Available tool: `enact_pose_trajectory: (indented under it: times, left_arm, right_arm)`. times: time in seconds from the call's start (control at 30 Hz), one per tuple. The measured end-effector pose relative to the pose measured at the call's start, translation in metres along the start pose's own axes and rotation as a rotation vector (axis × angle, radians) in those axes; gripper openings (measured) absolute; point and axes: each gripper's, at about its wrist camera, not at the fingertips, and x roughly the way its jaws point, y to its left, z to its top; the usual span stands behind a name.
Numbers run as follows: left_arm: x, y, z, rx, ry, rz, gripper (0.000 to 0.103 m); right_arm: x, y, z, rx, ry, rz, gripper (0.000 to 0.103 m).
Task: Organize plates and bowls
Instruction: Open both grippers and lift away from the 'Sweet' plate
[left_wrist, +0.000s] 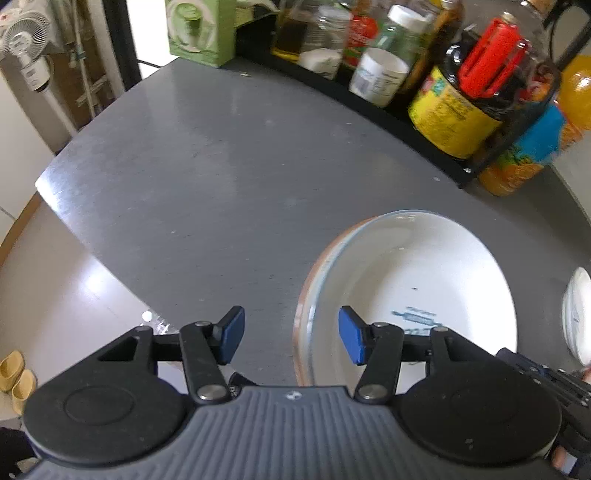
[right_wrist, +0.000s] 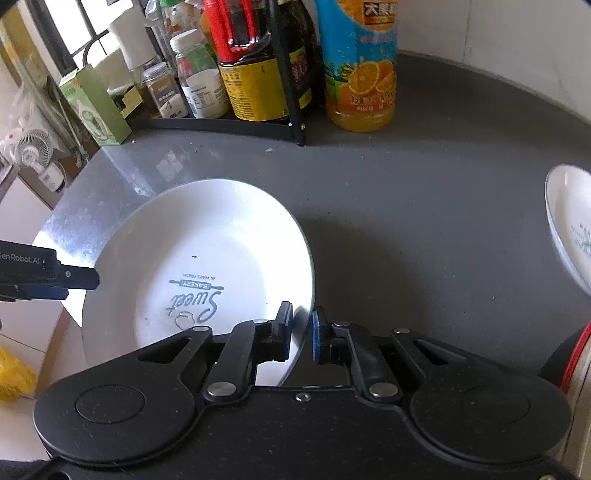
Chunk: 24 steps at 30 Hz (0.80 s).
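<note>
Two dishes show: the right gripper (right_wrist: 302, 328) has its jaws pinching the white plate (right_wrist: 199, 258) by its rim at lower centre, carrying it over the desk (right_wrist: 406, 206). Left gripper (left_wrist: 291, 334) jaws are spread, empty. Next, probably stack it on the second plate (right_wrist: 569, 221) at the right edge.

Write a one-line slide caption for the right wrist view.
Right gripper clamps the rim of the white plate over the grey countertop.

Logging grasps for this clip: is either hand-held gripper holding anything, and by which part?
The right hand-held gripper pinches the white plate by its near rim. The left hand-held gripper is open, holding nothing.
</note>
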Motion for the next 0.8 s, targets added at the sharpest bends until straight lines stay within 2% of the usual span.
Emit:
enact_pose_trajectory:
  times: [0.23, 0.47, 0.63, 0.8]
  left_arm:
    - [0.0, 0.006, -0.003, -0.021, -0.002, 0.013, 0.055]
    - [-0.01, -0.01, 0.006, 0.005, -0.031, -0.015, 0.055]
    - [-0.017, -0.032, 0.012, 0.042, -0.047, -0.029, 0.055]
    - [-0.023, -0.056, 0.016, 0.067, -0.063, -0.05, 0.063]
  right_arm:
    - [0.006, 0.004, 0.004, -0.033, 0.019, -0.013, 0.015]
    - [-0.011, -0.011, 0.01, 0.049, 0.003, 0.058, 0.018]
    - [-0.028, -0.025, 0.014, 0.099, -0.017, 0.095, 0.025]
    - [-0.05, -0.045, 0.015, 0.145, -0.056, 0.109, 0.036]
